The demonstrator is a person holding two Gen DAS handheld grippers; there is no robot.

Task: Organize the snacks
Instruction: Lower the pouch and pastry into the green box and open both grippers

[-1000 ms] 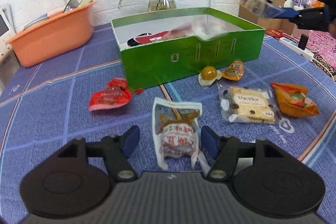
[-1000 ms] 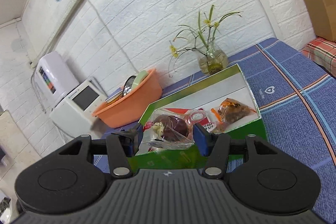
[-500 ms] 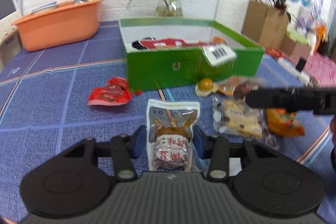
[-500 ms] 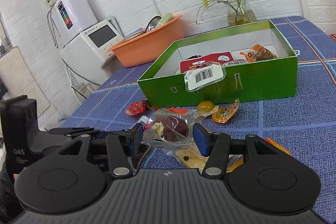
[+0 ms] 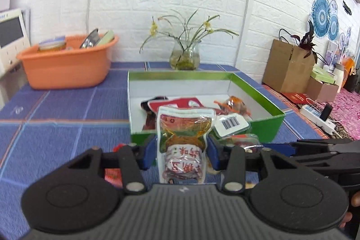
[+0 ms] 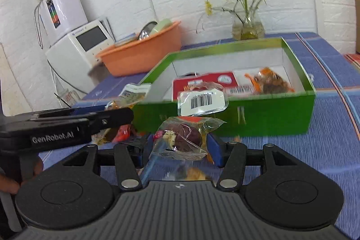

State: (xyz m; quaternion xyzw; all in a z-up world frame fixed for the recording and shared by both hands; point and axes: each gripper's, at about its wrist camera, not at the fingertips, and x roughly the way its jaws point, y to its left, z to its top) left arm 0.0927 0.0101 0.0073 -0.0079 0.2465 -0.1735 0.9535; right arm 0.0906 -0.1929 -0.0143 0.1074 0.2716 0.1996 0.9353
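The left tongs squeeze a tall clear snack pouch with red writing near its bottom. The pouch stands upright between the two blue pads, and both pads press on its sides. These tongs have just been closing, with the pouch between them. The pouch is up off the blue counter, in front of the near wall of the green box.

The right tongs hold a crinkly clear packet with a round dark treat inside. The blue pads sit against both sides of the packet, and it hangs above the counter, in front of the green box.

A white packet with a bar code is at the near wall of the box. Whether it touches the box cannot be told.

Inside the green box lie a red and white pack and an orange wrapped snack. The box is white inside and has no lid on.

More snacks lie on the counter near the box, but they are blurry.

Behind the box stands a glass vase of flowers. An orange tub sits to the left of the vase. A white machine with a screen is past the tub.
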